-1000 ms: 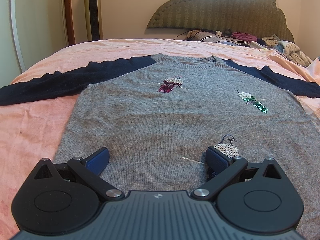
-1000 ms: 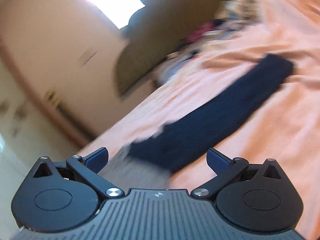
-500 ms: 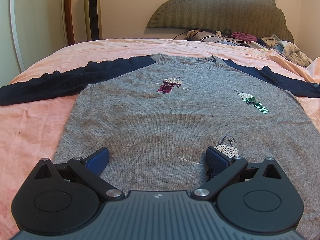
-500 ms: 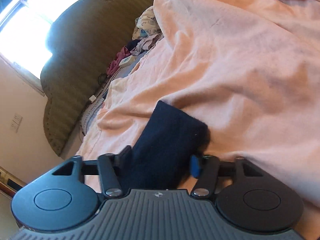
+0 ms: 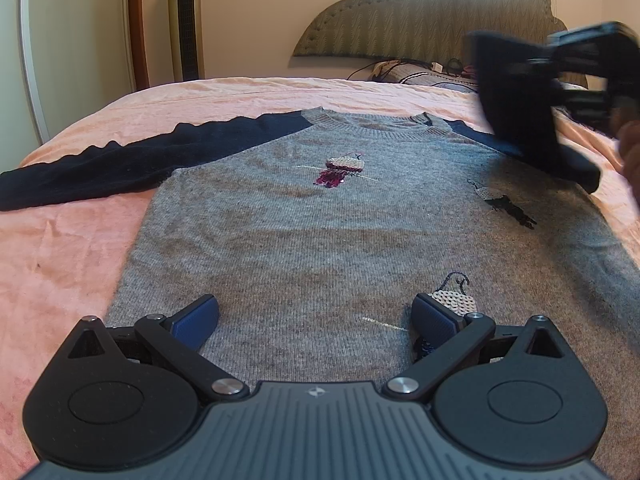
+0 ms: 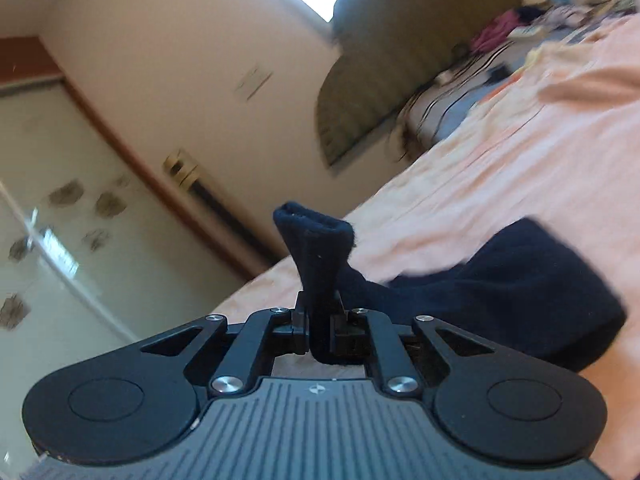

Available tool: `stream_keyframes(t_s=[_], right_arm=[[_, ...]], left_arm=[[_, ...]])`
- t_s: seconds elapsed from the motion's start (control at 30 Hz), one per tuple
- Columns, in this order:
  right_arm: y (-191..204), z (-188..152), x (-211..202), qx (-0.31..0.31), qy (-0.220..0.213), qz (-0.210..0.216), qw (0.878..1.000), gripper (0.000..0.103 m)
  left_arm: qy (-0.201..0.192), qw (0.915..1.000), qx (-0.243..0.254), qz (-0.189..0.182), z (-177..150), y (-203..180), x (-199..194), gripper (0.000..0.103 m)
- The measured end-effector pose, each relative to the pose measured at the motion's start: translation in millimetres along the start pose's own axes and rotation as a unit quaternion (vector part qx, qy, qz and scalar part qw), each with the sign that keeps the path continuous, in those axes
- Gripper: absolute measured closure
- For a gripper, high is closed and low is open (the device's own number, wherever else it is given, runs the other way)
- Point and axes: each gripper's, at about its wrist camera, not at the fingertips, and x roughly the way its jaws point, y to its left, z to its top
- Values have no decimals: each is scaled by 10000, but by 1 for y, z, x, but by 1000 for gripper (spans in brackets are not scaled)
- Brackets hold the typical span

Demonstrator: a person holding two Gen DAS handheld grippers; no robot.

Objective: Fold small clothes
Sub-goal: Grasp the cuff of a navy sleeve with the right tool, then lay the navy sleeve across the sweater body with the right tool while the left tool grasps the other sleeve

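Right claw (image 6: 320, 320) grips navy sleeve (image 6: 500, 292)

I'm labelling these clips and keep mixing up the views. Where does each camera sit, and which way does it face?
Left wrist: sits on the left tool, looks up the bed over the grey sweater toward the headboard; its open fingers and the person's right hand show.
Right wrist: sits on the right tool, tilted, faces the wall; its fingers pinch the navy sleeve.
Shared: the sleeve, bed, headboard.

left gripper (image 5: 316, 316): jaws wide apart, hovering, nothing gripped
right gripper (image 6: 320, 320): clamped on sleeve cuff (image 6: 316, 240), raised at 2 o'clock
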Motion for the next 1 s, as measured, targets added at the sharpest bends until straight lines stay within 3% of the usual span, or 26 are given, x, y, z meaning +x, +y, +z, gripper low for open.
stream_keyframes(t_s=[0.03,0.07,0.1,0.2,0.27,0.33,0.37,0.43,0.5,0.53,0.63,0.7,0.77,0.8,0.87,1.0], right_arm=[[6,-10,13,55,305,24,9995,70],[7,-18,19,207,507,34,9985,43],[7,-27,16,451,482,72,9978,30],[6,-49,-21,574,165,291,9978,32],[4,-62,-47,308,-13,68,9995,32],[-6,-76,-66,177,-49,-85,9998,32],[-14,-77,-69,154,-33,-137,9998,32],[-26,-85,-70,143,-23,-281,9995,32],[-35,-84,-70,440,-102,-128,9989,31],[-38,-84,-71,496,-171,-35,9986,28],[-43,-82,-69,624,-190,99,9978,24],[-46,-82,-70,678,-210,192,9973,23],[-48,-82,-71,726,-228,255,9968,22],[-48,-82,-71,728,-226,274,9967,21],[-46,-82,-71,685,-210,278,9970,21],[-45,-82,-69,654,-191,299,9972,19]], left_arm=[[0,10000,-1,-2,0,0,0,0],[0,10000,-3,-4,0,0,0,0],[-1,10000,-4,-4,0,0,0,0],[-2,10000,-11,-13,0,-1,0,0],[3,9999,-114,-116,3,3,-1,0],[2,9954,-754,-590,13,19,-5,0],[-24,9869,-1251,-1015,20,29,-5,0],[-23,9555,-2273,-1879,39,47,2,0],[246,9251,-2837,-2513,60,51,25,0],[390,9182,-2919,-2649,69,47,40,0],[802,9259,-2859,-2337,86,27,79,7],[1052,9312,-2672,-2244,92,10,98,39],[926,9482,-2257,-2034,99,-11,104,54],[903,9551,-2069,-1919,102,-20,107,71],[921,9657,-1774,-1659,110,-34,114,96],[303,9801,-1414,-1360,128,-38,94,97]])
